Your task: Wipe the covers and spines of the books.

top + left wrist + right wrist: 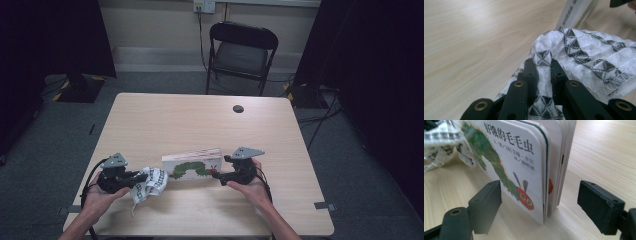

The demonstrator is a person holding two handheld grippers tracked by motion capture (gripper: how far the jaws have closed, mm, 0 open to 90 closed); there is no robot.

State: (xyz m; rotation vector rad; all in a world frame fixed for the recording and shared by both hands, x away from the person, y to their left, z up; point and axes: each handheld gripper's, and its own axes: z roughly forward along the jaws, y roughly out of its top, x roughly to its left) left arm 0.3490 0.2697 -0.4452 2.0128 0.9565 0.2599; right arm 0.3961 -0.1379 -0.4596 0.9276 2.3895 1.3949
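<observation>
High view: left gripper [139, 176] pinching a black-and-white patterned cloth [150, 184] near the front edge of the table [165, 120], just left of a board book [192, 165] standing on its long edge with the caterpillar cover facing the person. Right gripper [217, 174] at the book's right end. Left gripper view: jaws clamped tight on a fold of the cloth [579, 60], fabric bunched up between them, book's edge just beyond. Right gripper view: jaws standing wide, one each side of the book [524, 162], neither pad touching, cover leaning a little. Looks like a wipe of the cover coming up. Best done by closing the right jaws squarely on the book's end first, low down, to stop it tipping; then bringing the cloth across flat, light pressure, keeping the loose tail clear of the table edge
</observation>
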